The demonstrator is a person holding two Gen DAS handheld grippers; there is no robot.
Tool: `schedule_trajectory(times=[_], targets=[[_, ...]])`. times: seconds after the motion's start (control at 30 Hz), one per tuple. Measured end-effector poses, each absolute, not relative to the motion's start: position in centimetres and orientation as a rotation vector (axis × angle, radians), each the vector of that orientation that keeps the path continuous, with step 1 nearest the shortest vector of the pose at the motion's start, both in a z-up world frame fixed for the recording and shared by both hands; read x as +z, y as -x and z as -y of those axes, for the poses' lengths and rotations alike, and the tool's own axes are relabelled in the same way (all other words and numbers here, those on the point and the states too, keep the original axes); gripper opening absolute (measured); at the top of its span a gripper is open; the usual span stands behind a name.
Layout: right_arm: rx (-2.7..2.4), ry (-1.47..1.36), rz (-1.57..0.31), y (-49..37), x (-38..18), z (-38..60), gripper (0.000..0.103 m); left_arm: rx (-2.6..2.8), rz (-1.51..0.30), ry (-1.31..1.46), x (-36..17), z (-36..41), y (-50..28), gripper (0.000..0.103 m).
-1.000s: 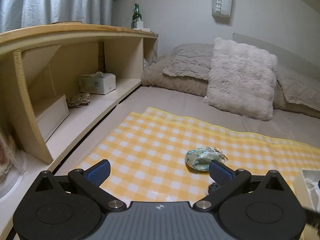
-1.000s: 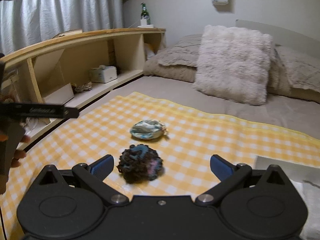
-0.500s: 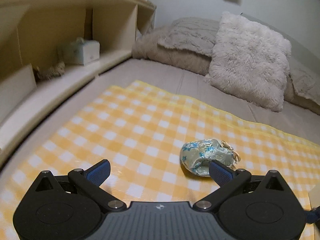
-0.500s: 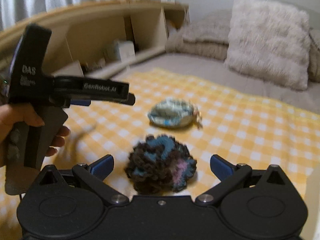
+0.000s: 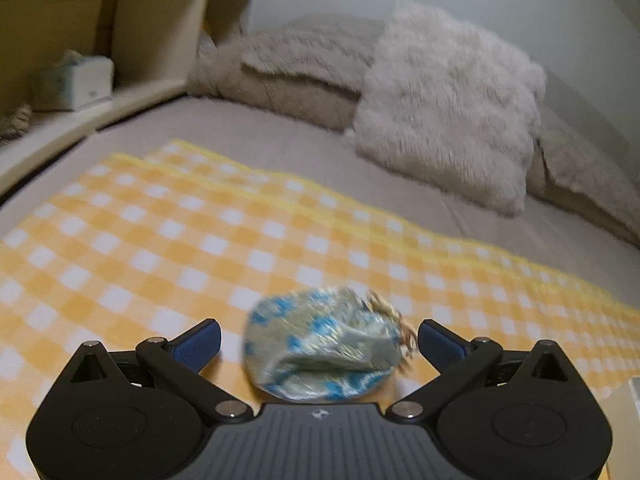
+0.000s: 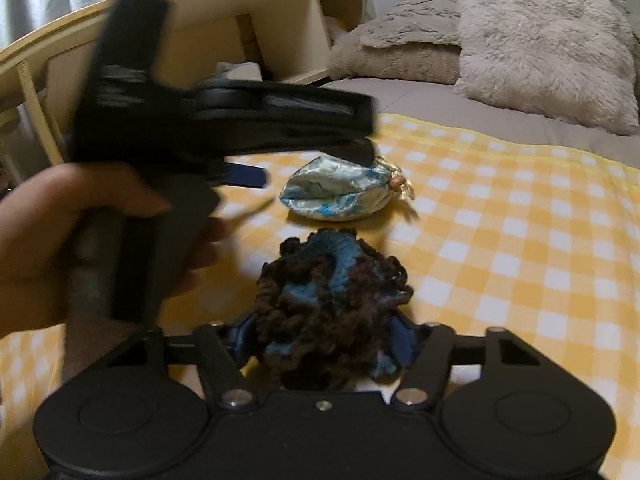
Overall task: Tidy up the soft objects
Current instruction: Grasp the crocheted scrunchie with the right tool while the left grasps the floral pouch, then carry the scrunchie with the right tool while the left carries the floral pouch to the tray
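Gently now. Closing the right gripper (image 6: 322,340) on the woolly ball (image 6: 332,300), dark brown and blue, down on the yellow checked cloth (image 6: 520,220) on the bed (image 6: 440,100). Blue pads (image 6: 243,336) touching both sides of the wool already. Squeeze slowly and only until firm, not flat. Probably squashy, so likely to bulge out with too hard a pinch. Grab the thick middle, not a loose loop, or risk pulling a strand free. Lift straight up after that, not sideways.

Holding the left gripper (image 5: 319,340) wide open around the shiny blue-and-silver pouch (image 5: 324,348), just behind the woolly ball on the same cloth. Not touching the pouch on either side yet. Push a little lower and forward to get the fat part between the pads, away from the little tied knot (image 5: 384,308) at one end. Then close softly. Looks slippery, so may slide out of a weak pinch.

Mind the gap between the two grippers too: very near each other, with the left one right over the pouch and close beside the ball. Best to lift one at a time and avoid a bump.
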State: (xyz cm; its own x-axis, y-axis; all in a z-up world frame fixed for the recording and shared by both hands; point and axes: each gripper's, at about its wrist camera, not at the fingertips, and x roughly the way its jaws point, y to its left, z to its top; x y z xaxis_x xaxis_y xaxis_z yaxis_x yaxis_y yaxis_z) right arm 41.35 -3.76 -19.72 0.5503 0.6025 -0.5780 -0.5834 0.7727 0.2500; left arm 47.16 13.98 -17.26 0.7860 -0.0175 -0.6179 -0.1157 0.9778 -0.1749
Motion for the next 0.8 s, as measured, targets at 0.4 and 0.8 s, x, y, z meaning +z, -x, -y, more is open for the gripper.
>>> schedule_trajectory(times=[0.4,0.8], targets=[[0.726,0.017,-0.701,-41.0,-19.5,4.4,0.054,0.115,-0.695,0.163,-18.4,-13.0,-47.3,0.070],[0.676,0.037,-0.722,-40.2,-18.1,5.6,0.052,0.100,-0.717,0.171,-16.6,-12.8,-44.7,0.052]])
